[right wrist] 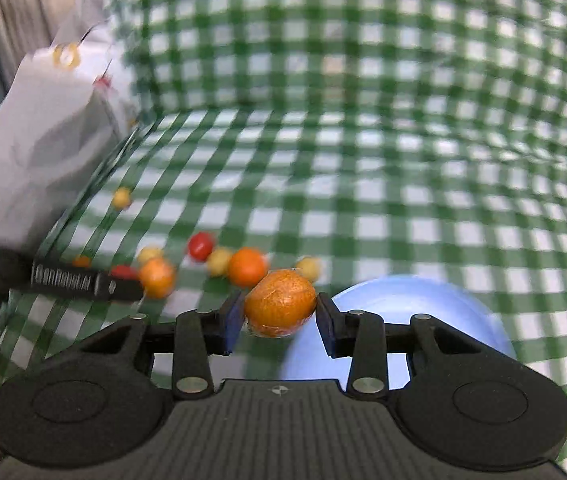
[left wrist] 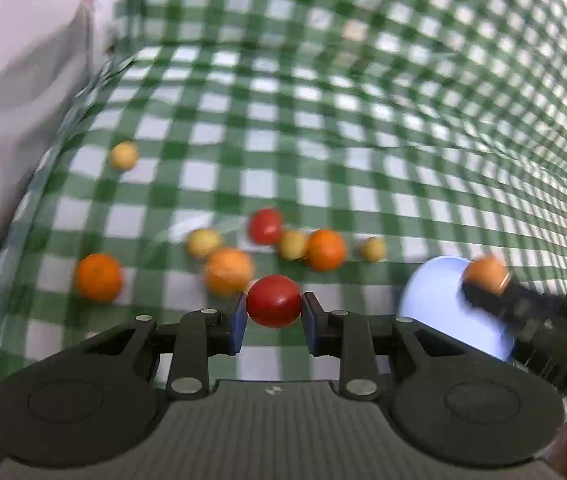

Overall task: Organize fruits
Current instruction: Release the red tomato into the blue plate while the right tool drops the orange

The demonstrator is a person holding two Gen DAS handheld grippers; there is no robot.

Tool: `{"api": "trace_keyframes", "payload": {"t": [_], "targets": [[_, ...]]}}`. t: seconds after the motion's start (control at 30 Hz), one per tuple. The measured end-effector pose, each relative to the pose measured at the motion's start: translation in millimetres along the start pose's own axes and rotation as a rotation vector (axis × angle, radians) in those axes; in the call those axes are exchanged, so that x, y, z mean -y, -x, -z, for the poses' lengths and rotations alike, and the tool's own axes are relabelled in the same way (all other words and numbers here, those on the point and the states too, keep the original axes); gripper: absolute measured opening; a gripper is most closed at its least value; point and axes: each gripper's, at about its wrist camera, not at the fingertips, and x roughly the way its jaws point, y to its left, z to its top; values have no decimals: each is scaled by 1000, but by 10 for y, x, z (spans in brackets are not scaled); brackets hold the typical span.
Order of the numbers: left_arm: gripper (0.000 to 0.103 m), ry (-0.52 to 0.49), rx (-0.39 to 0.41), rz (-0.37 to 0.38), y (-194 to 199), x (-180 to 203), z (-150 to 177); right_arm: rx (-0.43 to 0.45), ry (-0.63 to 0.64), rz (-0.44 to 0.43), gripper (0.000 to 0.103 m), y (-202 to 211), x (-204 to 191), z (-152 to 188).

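Left gripper [left wrist: 274,312] pinches red tomato [left wrist: 274,301] at lower centre of left view. Right gripper [right wrist: 279,316] clamps orange fruit [right wrist: 280,302] at lower centre of right view, just left of blue bowl [right wrist: 443,300]. Loose fruits [left wrist: 325,249] scattered mid-frame on green checked cloth [left wrist: 323,120].

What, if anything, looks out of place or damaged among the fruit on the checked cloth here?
Nothing looks damaged or spilled. The loose fruits lie scattered on the checked cloth, none yet seen in the blue bowl. The left claw grips a red fruit; the right claw grips an orange fruit. Motion blur hides fine detail.
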Motion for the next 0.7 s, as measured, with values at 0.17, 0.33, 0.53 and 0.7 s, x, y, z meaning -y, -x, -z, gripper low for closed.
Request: {"api": "trace_keyframes", "payload": {"t": [0.17, 0.33, 0.53, 0.7], "targets": [[32, -21, 59, 77, 42, 301, 21, 75, -92, 82, 41, 209, 605, -173], [32, -58, 93, 167, 19, 672, 70, 53, -118, 138, 41, 155, 969, -29], [32, -123, 55, 169, -158, 1004, 153, 19, -153, 145, 41, 77, 1269, 140], [32, -185, 12, 163, -324, 1237, 271, 13, -150, 126, 41, 46, 1250, 141]]}}
